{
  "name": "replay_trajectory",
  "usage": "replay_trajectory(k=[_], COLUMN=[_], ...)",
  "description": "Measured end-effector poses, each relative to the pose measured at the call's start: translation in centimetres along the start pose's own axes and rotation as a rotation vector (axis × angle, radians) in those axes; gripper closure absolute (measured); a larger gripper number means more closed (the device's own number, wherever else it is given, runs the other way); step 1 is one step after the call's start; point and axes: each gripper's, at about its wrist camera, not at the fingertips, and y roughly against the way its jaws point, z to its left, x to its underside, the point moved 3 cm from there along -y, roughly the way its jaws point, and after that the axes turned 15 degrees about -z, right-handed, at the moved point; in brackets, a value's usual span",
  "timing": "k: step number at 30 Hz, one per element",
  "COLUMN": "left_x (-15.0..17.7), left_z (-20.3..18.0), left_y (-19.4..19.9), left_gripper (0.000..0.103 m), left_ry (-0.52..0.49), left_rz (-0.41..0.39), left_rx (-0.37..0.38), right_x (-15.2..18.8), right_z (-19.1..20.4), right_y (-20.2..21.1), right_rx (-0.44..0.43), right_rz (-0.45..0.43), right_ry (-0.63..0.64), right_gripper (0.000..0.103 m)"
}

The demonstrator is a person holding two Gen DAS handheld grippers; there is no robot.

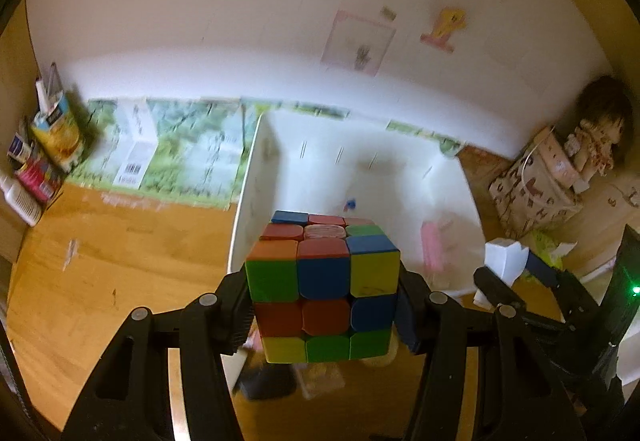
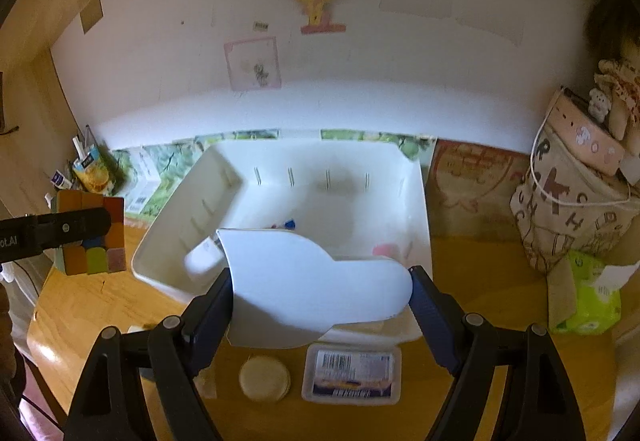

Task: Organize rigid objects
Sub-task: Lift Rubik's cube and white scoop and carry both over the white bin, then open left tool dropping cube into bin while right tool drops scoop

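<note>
We hold the puzzle cube (image 1: 324,289) clamped between the jaws of the left gripper (image 1: 325,315), raised above the table (image 1: 120,261) at the near edge of the white bin (image 1: 256,161). The right gripper (image 2: 320,293) is clamped on a white curved plastic piece (image 2: 304,281) over the bin's front rim. Both loads head for the same opening, so we judge the cube could knock the white piece, or slip off its smooth faces and land outside.

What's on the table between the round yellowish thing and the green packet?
In the right wrist view, a flat plastic tub with a barcode label lies between the round pad stack and the green tissue packet.
</note>
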Motion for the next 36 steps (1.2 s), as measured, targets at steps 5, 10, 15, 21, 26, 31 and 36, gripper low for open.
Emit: replay_trajectory(k=[5,10,15,21,26,31,36], left_x=[-0.3,0.2,0.3,0.6,0.8,0.9,0.7], left_z=[-0.3,0.3,0.6,0.7,0.5,0.7,0.9], left_y=[-1.1,-2.7,-3.6,-5.0,-5.4,-5.8,-5.6], left_gripper=[0.043,0.043,0.043,0.042,0.042,0.042,0.033], left_ry=[-0.014,0.011,0.012,0.004,-0.004,0.002,0.008], left_rz=[-0.076,-0.105,-0.13,-0.103,-0.093,-0.067,-0.068], left_rx=[-0.007,-0.023,-0.043,-0.058,-0.07,-0.078,-0.098], right_x=[-0.1,-0.1,0.2,0.7,0.8,0.9,1.0], right_z=[-0.6,-0.7,-0.5,-0.3,-0.3,-0.7,-1.3], right_y=[-0.9,-1.6,-2.4,-3.5,-3.7,-3.9,-4.0], right_rx=[0.014,0.01,-0.003,-0.021,-0.021,-0.009,0.012], right_rz=[-0.056,-0.11,-0.132,-0.107,-0.099,-0.084,-0.069], right_ry=[0.009,0.04,0.07,0.072,0.071,0.061,0.04], right_gripper=[0.019,0.019,0.019,0.019,0.019,0.019,0.018])
